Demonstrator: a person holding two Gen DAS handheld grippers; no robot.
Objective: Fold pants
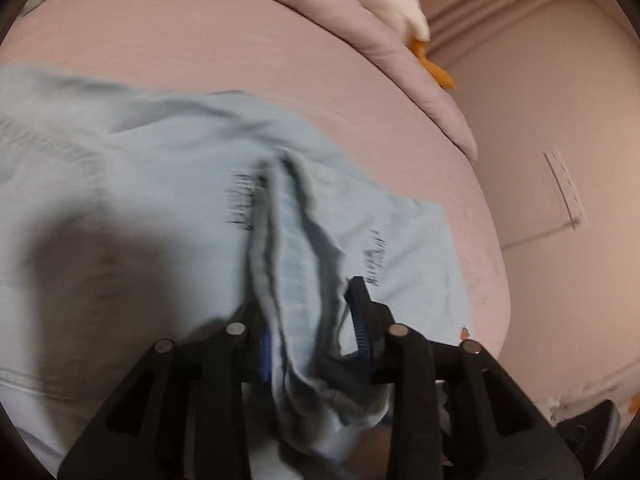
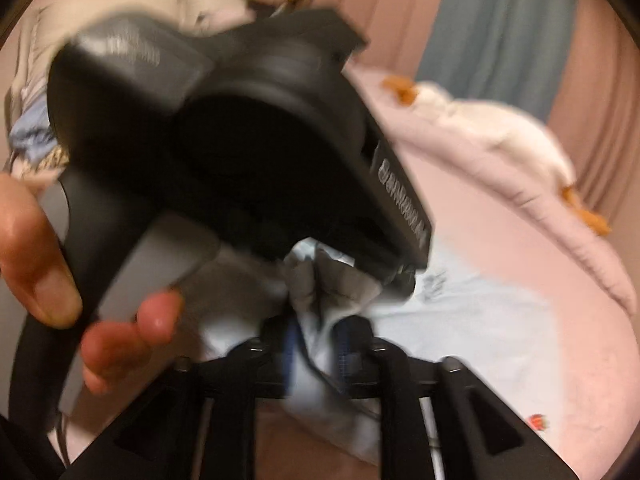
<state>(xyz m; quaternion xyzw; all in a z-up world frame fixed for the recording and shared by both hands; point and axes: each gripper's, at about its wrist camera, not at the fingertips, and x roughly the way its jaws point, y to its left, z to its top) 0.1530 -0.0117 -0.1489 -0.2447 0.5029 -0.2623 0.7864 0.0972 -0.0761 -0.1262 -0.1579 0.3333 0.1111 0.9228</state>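
Fold in hand: left tool (image 1: 308, 336) and right tool (image 2: 316, 344) each clamped on bunched pants (image 1: 168, 184), lower centre, above the bed (image 1: 240, 40); next, lay the fold flat and let go.

Surface: a bed (image 1: 224, 52) under a smooth pink sheet, its edge curving away toward the wall side.
Pants: pale blue pants (image 1: 160, 168) spread flat over the near part of the sheet, with dark lettering on the cloth; one bunched fold rises off the flat part.
Quilt: a pink quilt (image 1: 404, 68) heaped along the far edge of the bed, touching the sheet.
Plush: a white soft toy (image 2: 508, 136) with orange parts lies on top of the quilt, well apart from the pants.
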